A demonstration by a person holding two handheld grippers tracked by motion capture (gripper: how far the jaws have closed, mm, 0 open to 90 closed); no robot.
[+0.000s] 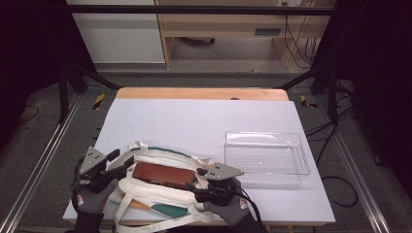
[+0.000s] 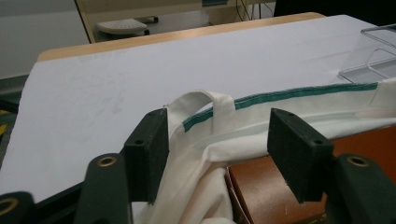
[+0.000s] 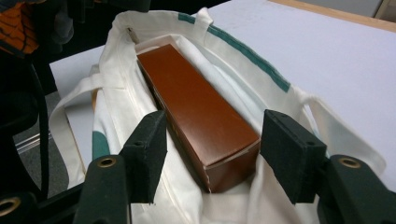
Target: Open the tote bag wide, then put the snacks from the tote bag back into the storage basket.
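Right then, your white canvas tote bag (image 1: 160,194) w/ green trim lay at the near edge of the white table (image 1: 194,121), mouth spread wide, and the long brown box (image 1: 158,174) sat inside it, lying flat, top face showing.

Your left gripper (image 1: 115,162) was at the bag's left end. Per the left gripper view its jaws stood well apart, straddling the bag's rim and a handle loop (image 2: 205,100); the cloth passed between the pads w/o being pinched, though it looked to brush the left pad (image 2: 149,149). Nothing held.

Your right gripper (image 1: 197,187) was at the bag's right end, approx. over the box's near end. Its jaws were also wide open, one either side of the box's end (image 3: 224,154), gaps visible both sides, so no grip on the box or the bag.

Both your gloved hands came in from the bottom edge.

A clear plastic tray (image 1: 266,156) stood on the table just right of the bag, beside your right gripper.
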